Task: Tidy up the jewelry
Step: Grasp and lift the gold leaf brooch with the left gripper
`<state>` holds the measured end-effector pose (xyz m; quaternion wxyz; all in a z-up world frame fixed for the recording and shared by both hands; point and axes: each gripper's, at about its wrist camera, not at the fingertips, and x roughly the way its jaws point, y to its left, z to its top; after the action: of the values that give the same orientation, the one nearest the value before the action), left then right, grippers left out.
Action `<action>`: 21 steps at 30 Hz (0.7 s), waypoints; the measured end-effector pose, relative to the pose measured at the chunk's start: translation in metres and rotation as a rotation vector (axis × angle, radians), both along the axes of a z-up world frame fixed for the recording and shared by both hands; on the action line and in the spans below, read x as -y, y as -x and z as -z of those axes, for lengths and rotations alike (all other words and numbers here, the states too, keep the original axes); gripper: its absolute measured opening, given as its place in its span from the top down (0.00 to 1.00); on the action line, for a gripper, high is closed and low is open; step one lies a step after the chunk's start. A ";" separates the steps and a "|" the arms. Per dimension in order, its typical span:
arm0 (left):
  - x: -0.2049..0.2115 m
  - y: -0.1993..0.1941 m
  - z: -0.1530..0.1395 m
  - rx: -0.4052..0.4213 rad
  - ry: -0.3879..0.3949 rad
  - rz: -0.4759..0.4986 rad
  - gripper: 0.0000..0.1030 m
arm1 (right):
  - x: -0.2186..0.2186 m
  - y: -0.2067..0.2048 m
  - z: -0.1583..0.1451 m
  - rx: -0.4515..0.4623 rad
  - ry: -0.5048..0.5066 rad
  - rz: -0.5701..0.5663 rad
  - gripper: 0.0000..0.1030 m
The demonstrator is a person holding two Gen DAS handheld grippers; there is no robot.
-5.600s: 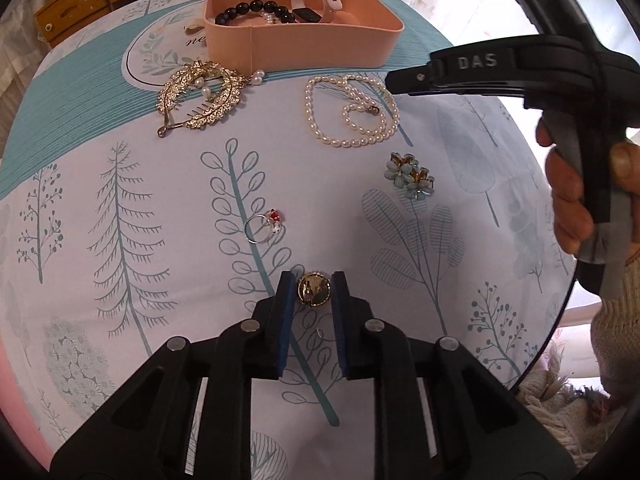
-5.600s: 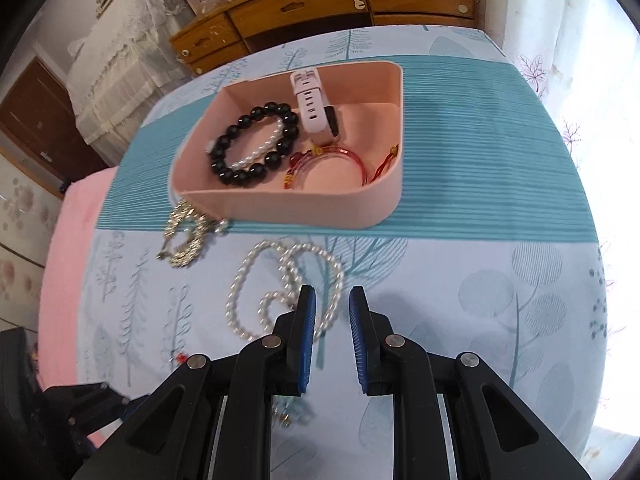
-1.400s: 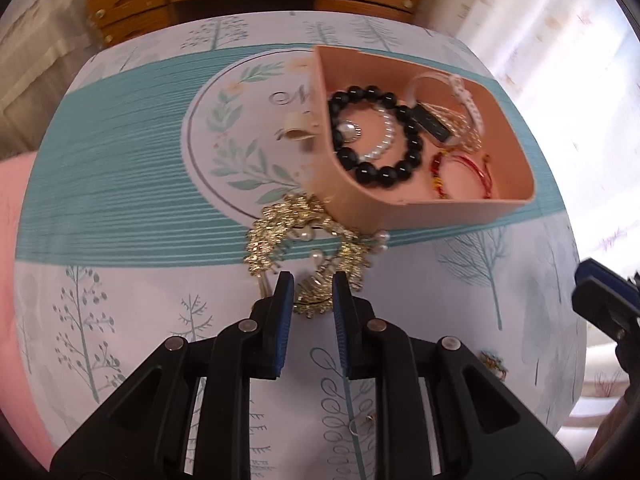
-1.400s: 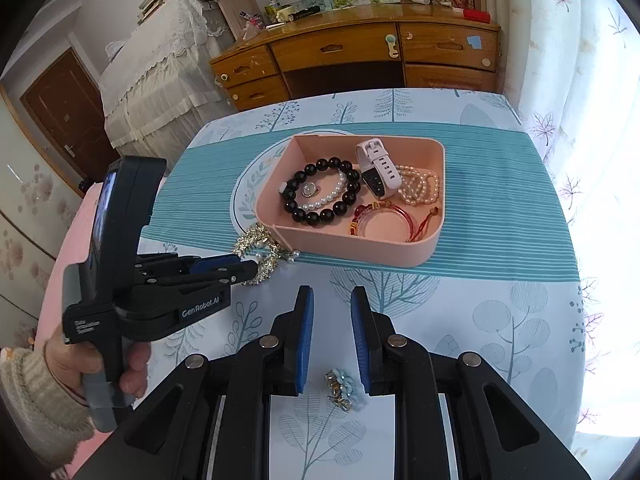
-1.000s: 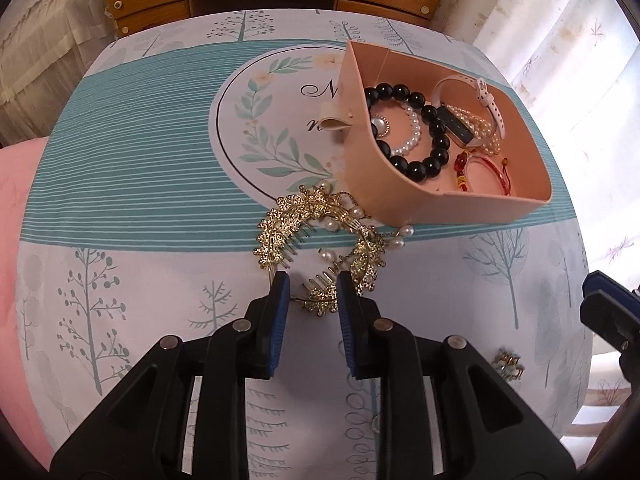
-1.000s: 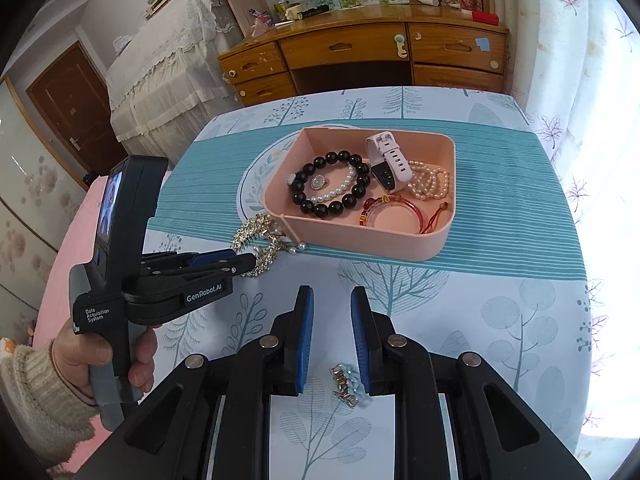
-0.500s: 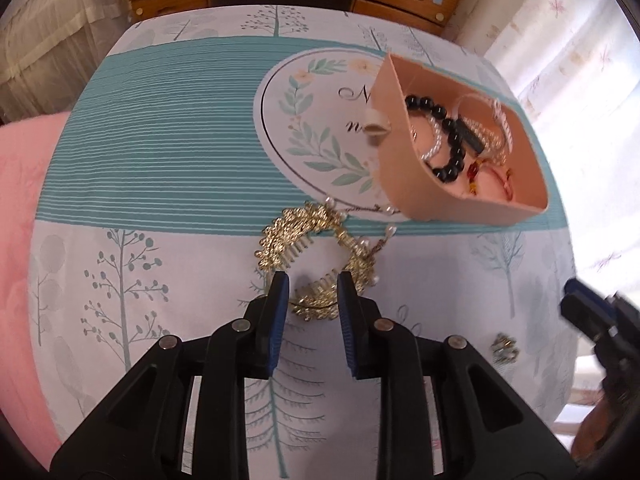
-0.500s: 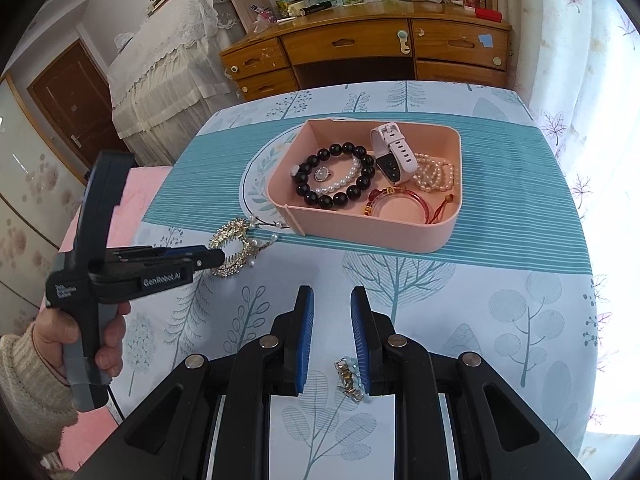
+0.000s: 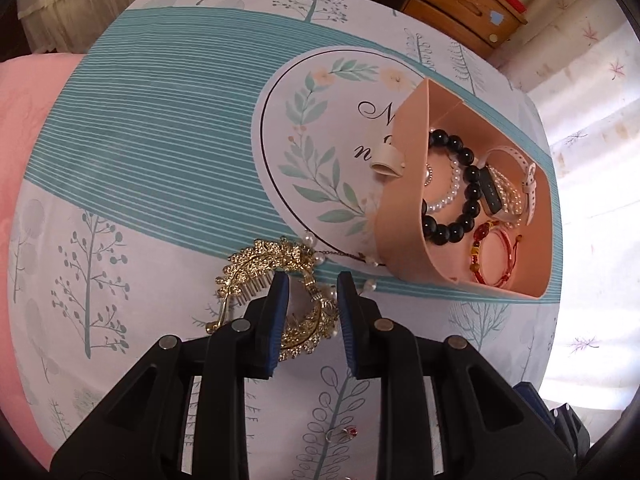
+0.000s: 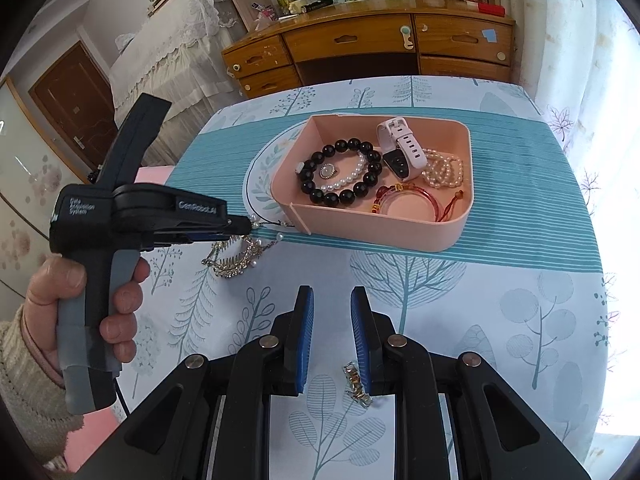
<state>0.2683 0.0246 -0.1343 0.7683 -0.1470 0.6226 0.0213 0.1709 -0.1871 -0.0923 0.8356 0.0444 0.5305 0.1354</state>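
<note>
Pink tray point(image 10: 400, 232) sits far on desk point(image 10: 500, 320). Gold hair comb point(image 9: 256, 272) lies just left-near of it, left tongs point(image 9: 308, 292) apart, straddling it; right tongs point(image 10: 332, 312) apart, idle. Should clamp the thick leafy band, not dangling pearls.

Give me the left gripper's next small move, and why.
Probably close the left gripper on the gold hair comb. Its jaws stand open astride the comb's curved band, which lies on the tablecloth beside the pink tray, not in it. Whether the fingers are low enough, I cannot tell.
</note>
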 end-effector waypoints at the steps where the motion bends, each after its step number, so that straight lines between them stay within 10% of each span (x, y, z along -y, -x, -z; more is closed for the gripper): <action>1: 0.001 -0.001 0.001 -0.005 -0.009 -0.003 0.79 | 0.000 -0.001 0.001 -0.002 0.001 0.001 0.81; 11: 0.009 -0.002 0.000 -0.008 -0.068 0.041 0.95 | 0.004 -0.003 0.009 -0.016 -0.006 0.020 0.81; 21: 0.046 0.038 -0.078 0.154 -0.124 0.275 0.95 | 0.016 0.007 0.006 -0.007 -0.032 0.057 0.81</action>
<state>0.2301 -0.0215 -0.0565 0.8171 -0.0140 0.5735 -0.0572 0.1635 -0.2030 -0.0979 0.8365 0.0732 0.5297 0.1200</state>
